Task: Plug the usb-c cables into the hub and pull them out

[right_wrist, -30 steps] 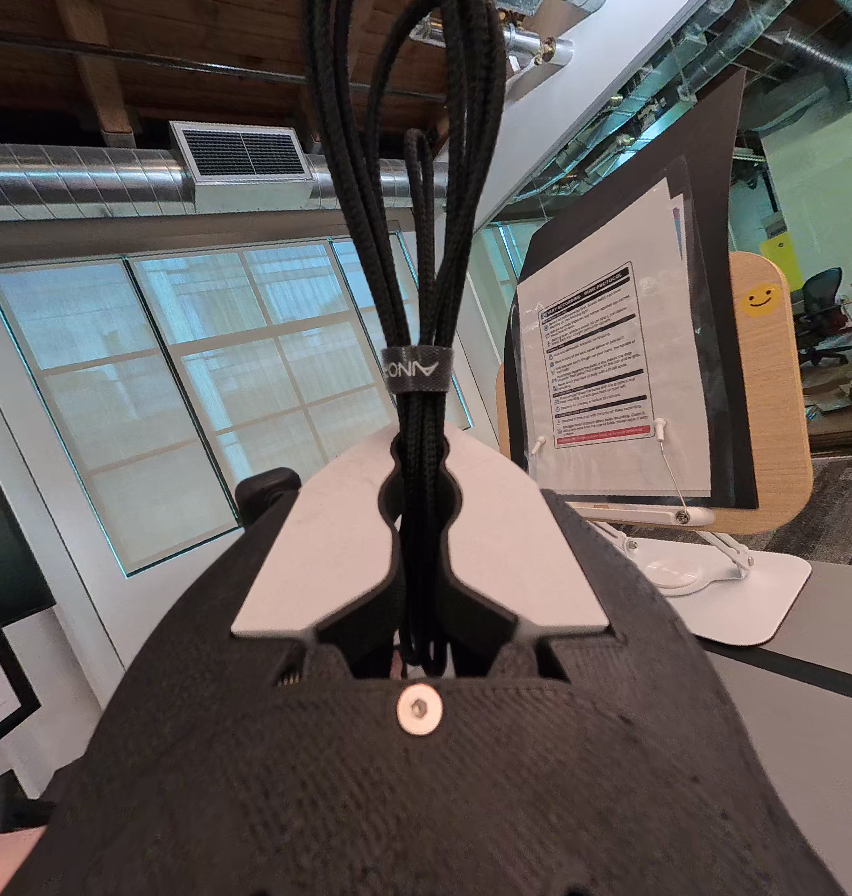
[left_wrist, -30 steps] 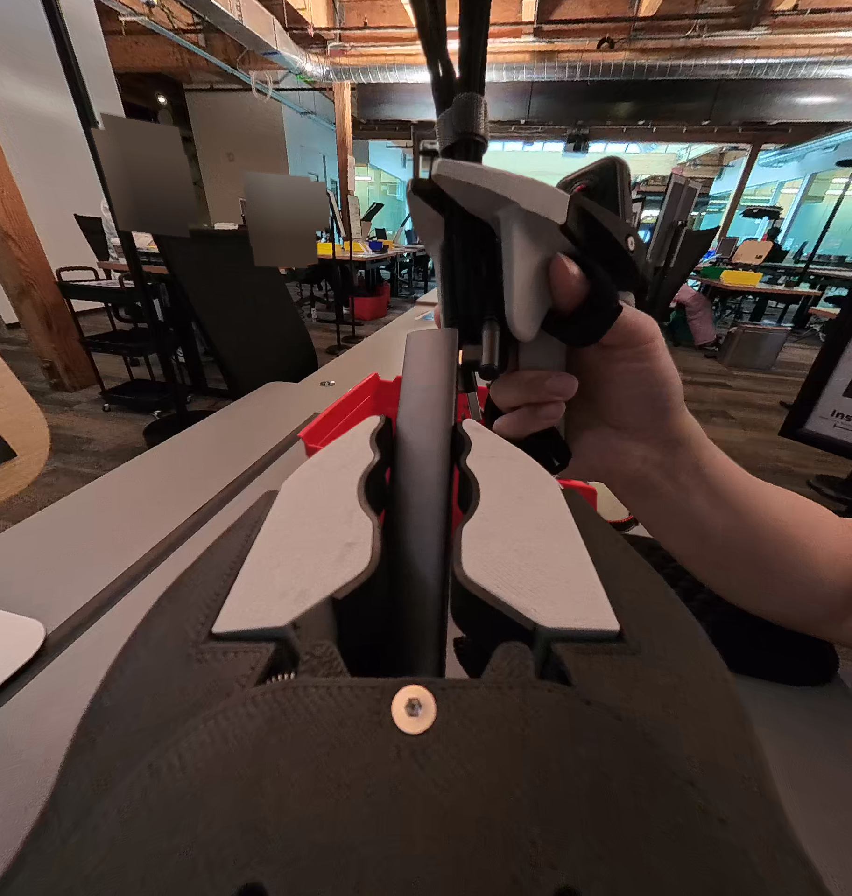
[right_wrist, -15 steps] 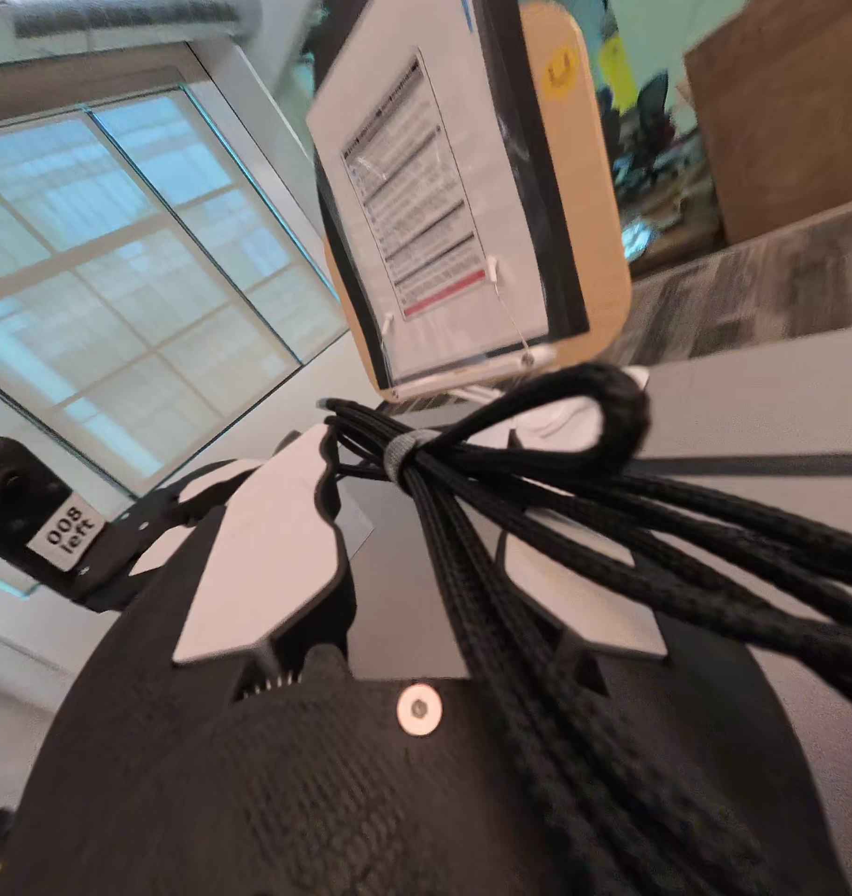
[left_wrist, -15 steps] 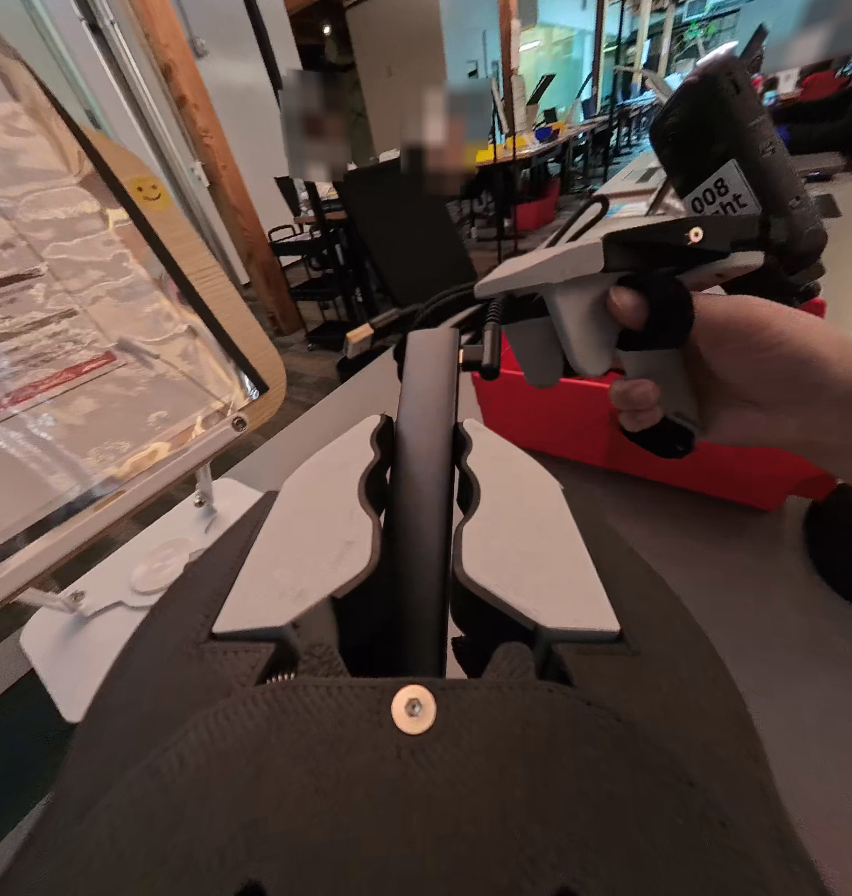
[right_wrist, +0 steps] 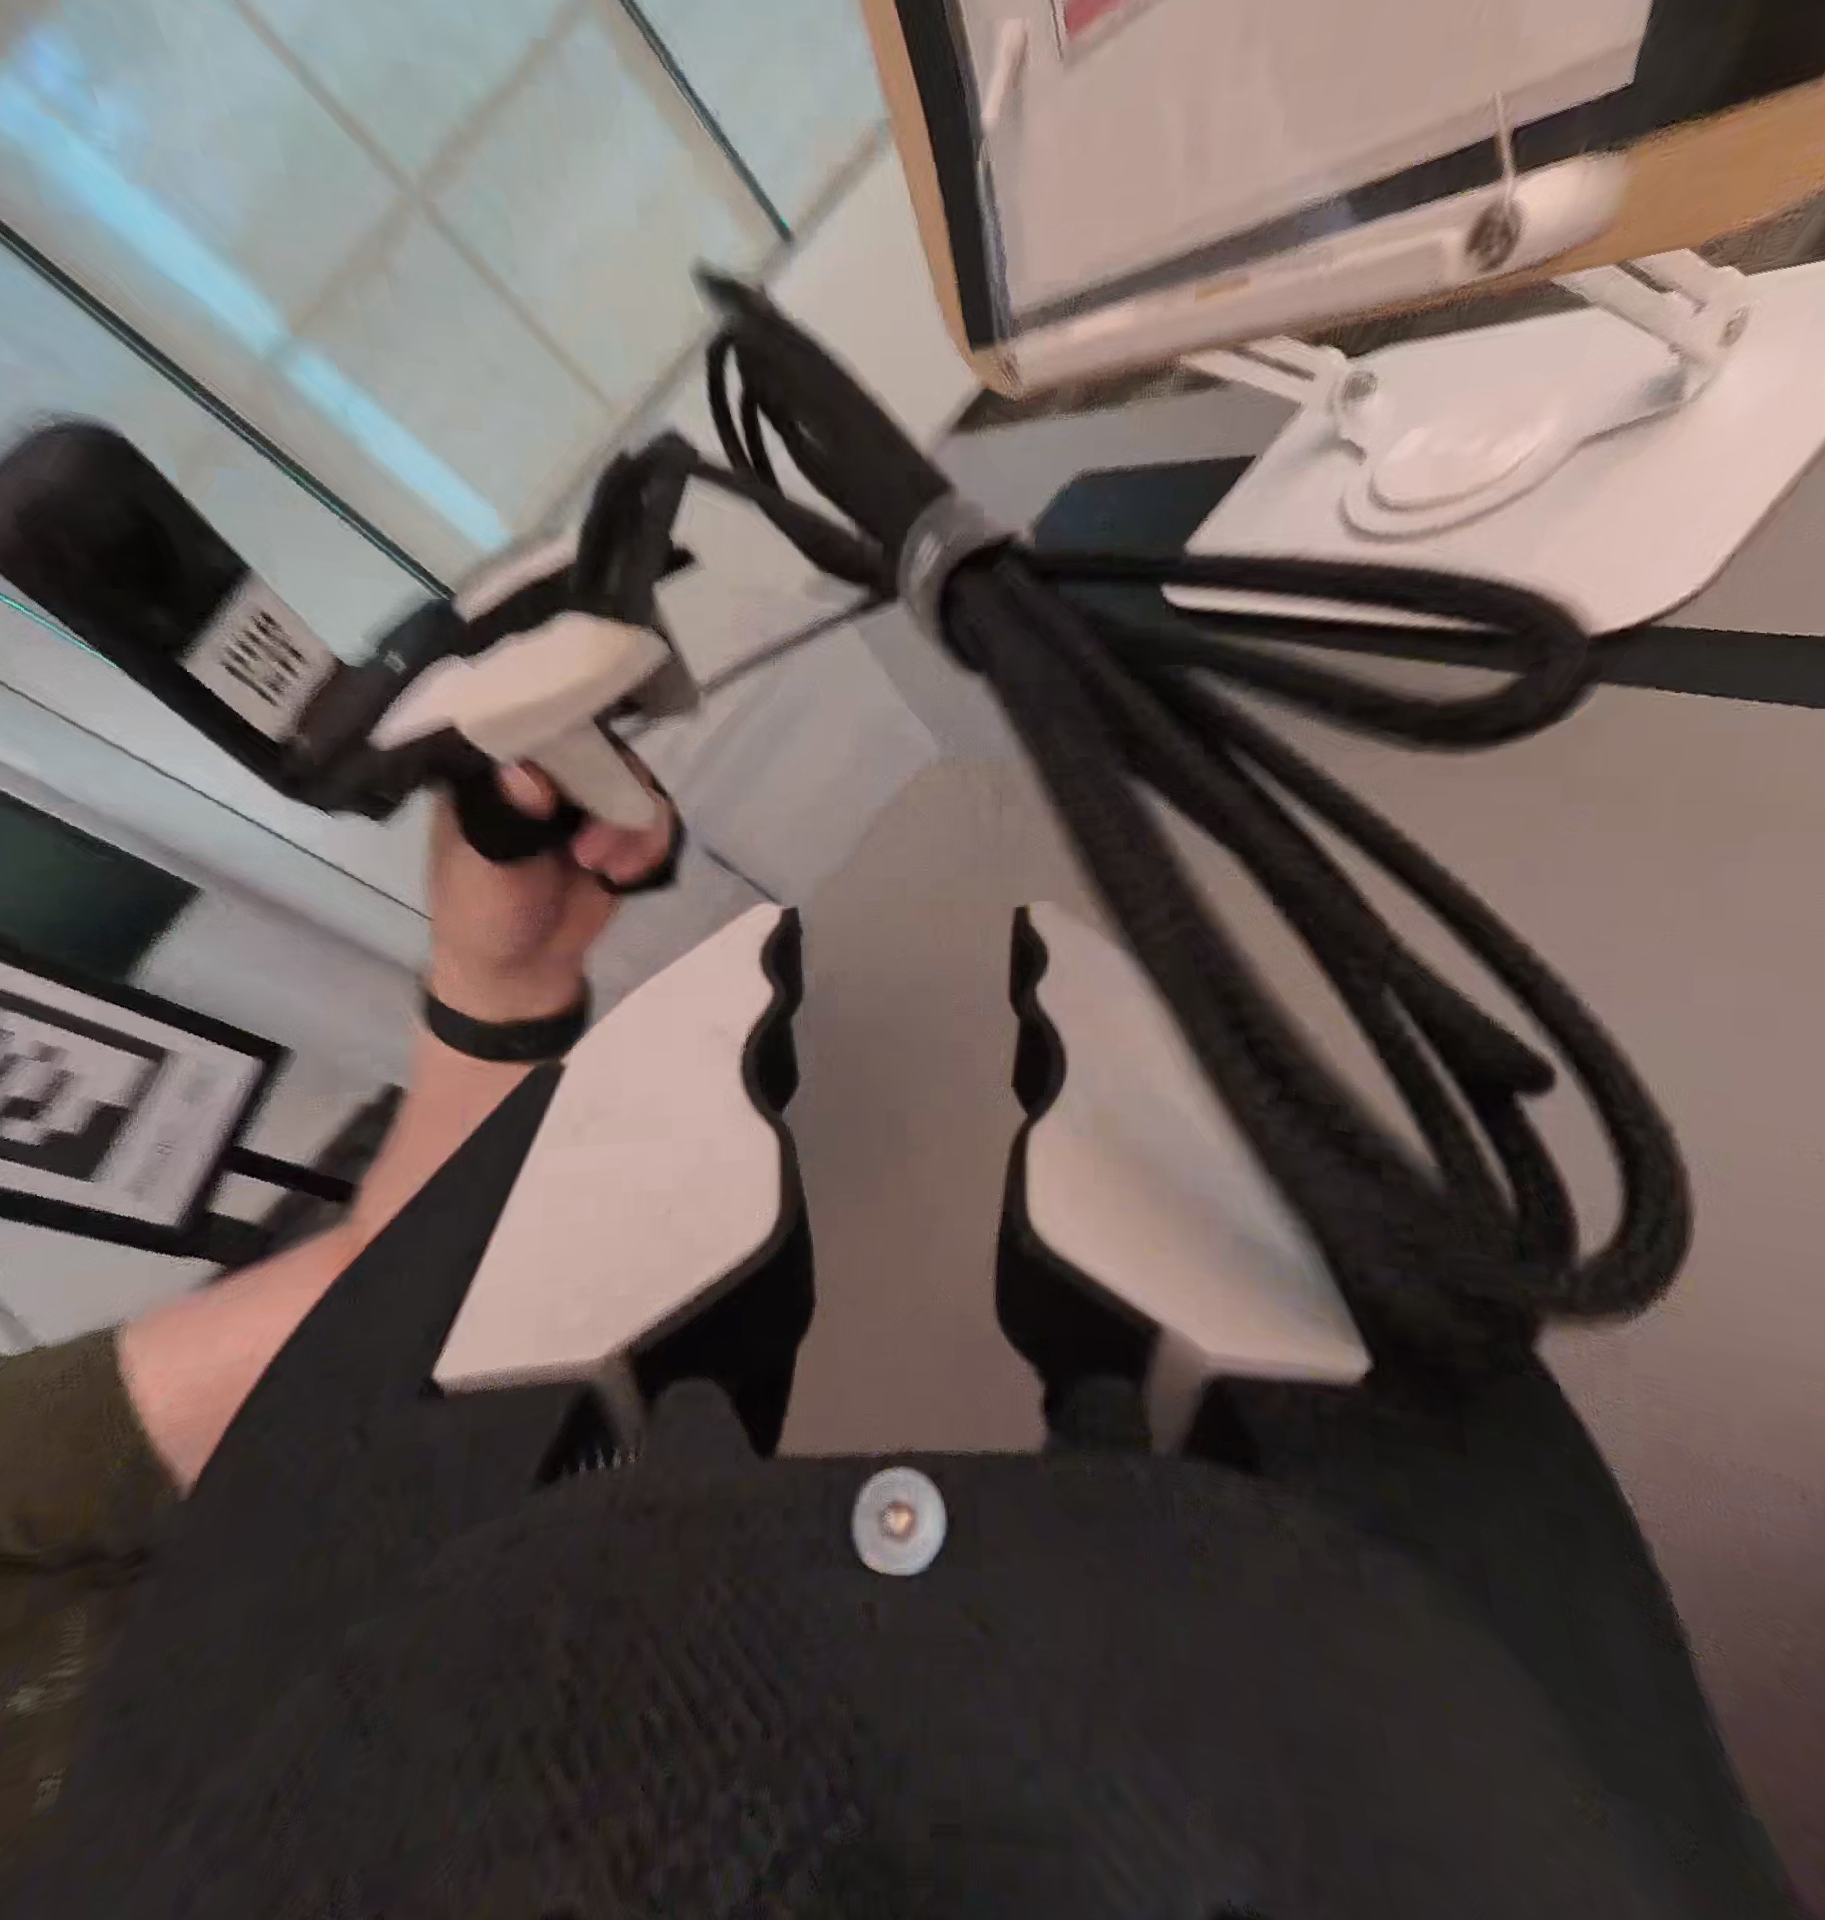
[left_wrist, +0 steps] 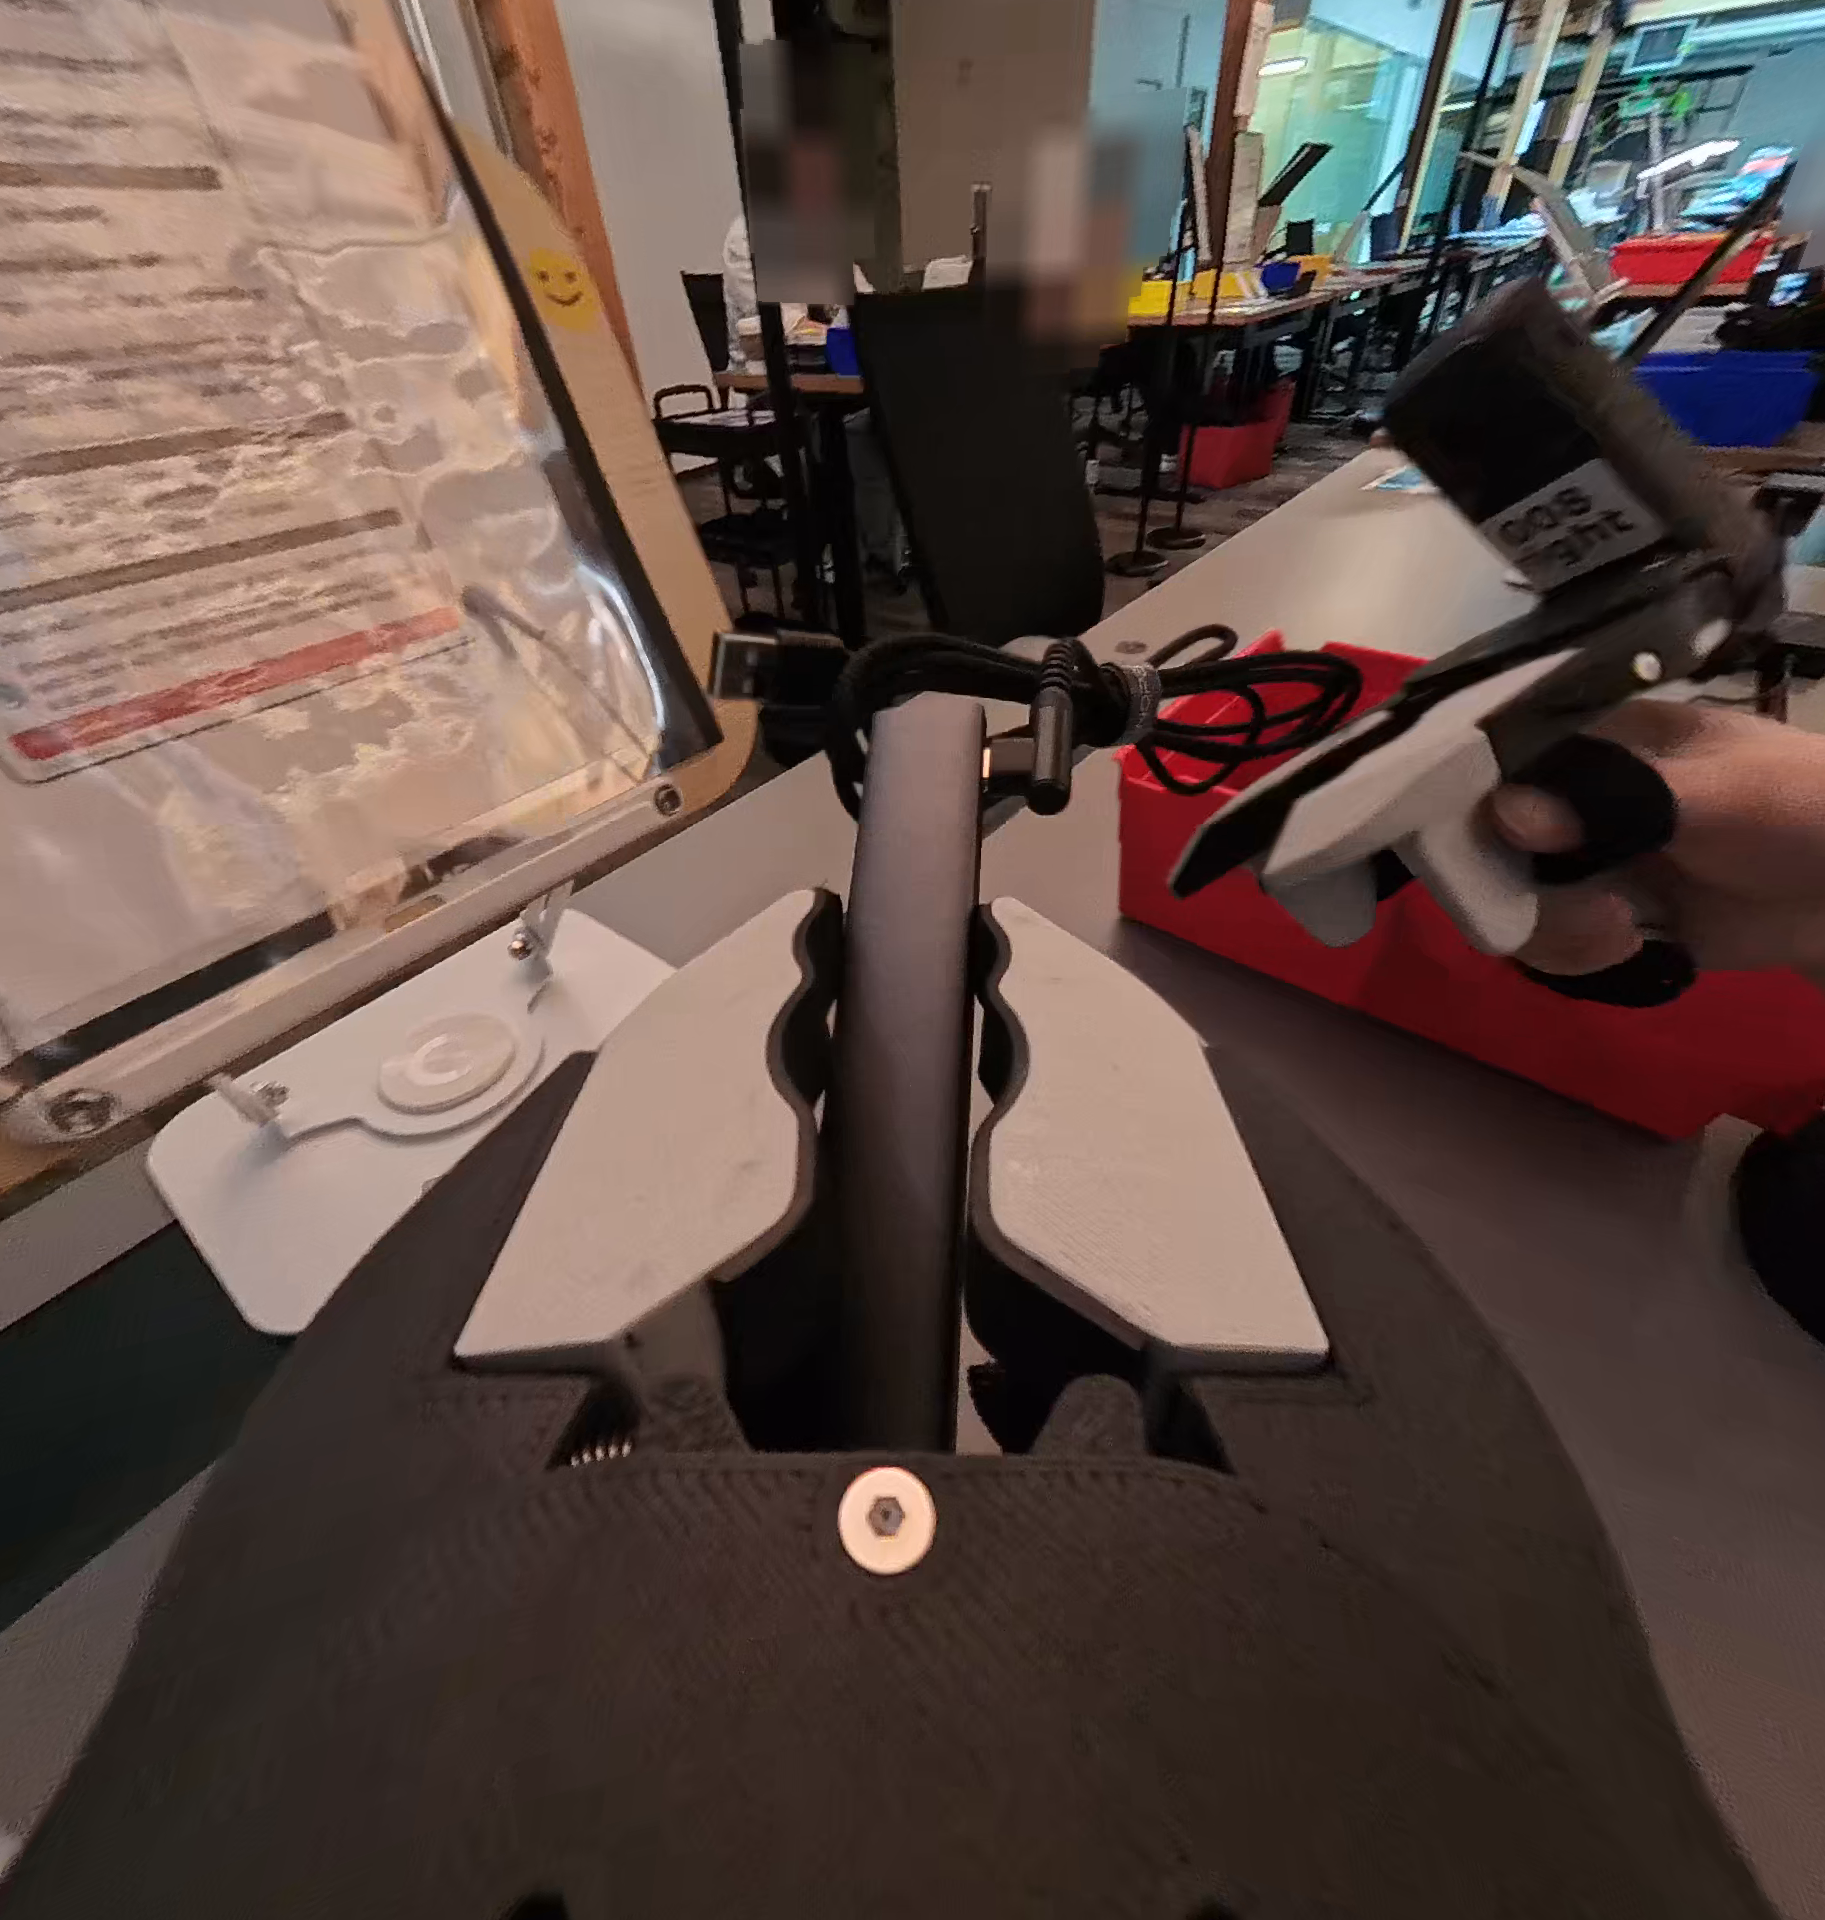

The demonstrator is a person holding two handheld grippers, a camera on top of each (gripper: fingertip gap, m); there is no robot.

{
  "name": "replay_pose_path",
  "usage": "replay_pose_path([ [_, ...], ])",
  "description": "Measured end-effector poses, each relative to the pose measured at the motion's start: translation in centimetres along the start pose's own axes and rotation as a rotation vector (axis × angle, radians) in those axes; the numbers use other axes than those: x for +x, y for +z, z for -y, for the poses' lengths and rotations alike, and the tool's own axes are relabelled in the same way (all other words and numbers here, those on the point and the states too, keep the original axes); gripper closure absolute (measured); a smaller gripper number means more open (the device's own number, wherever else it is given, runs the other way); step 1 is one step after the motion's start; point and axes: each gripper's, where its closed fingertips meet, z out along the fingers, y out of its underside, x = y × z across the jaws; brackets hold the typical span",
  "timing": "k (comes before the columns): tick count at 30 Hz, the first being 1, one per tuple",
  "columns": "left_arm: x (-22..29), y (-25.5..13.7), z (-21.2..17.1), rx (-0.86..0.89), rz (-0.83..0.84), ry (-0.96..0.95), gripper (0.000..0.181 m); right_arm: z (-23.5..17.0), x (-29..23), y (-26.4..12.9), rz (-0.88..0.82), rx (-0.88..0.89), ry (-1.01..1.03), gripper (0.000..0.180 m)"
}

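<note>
My left claw [left_wrist: 903, 1049] clamps the dark hub [left_wrist: 913, 987] above the grey surface [left_wrist: 1407, 1195]; the bundled black cables [left_wrist: 1095, 691] hang plugged at its far end. My right claw [right_wrist: 906, 1049] gapes wide, holding nothing. A red bin [left_wrist: 1573, 1013] and a propped sign [left_wrist: 264, 468] stand on the surface, with workshop benches beyond.

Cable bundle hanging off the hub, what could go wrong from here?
1. The cable bundle seems to hang from the angled plug alone, at the end of the hub in the left gripper. Its weight may strain the port or lever the plug out.
2. The right gripper is open beside the loops and could snag them.
</note>
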Motion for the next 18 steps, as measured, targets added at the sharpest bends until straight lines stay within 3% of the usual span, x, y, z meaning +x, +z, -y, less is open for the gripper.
replay_pose_path([
  [4,-1.4,-0.4,-0.9,-0.071,0.050,0.022,0.157,-1.6,-0.4,0.7,-0.177,-0.146,-0.309,0.163],
  [8,-1.1,0.2,-3.3,-0.210,0.025,0.065,0.157,-1.1,-4.2,2.4,-0.173,-0.071,-0.740,0.159],
  [10,-0.7,0.8,-4.8,-0.272,0.005,0.091,0.156,-0.7,-4.8,3.0,-0.263,0.013,-0.991,0.152],
  [13,-0.1,2.1,-7.3,-0.352,-0.020,0.120,0.156,-0.8,-2.2,3.8,-0.517,0.052,-1.299,0.144],
  [15,0.4,3.0,-9.1,-0.401,-0.042,0.126,0.156,-1.6,0.1,4.5,-0.659,0.021,-1.394,0.142],
  [18,1.2,3.8,-11.2,-0.471,-0.076,0.140,0.157,-3.3,2.3,5.8,-0.737,-0.038,-1.535,0.148],
])
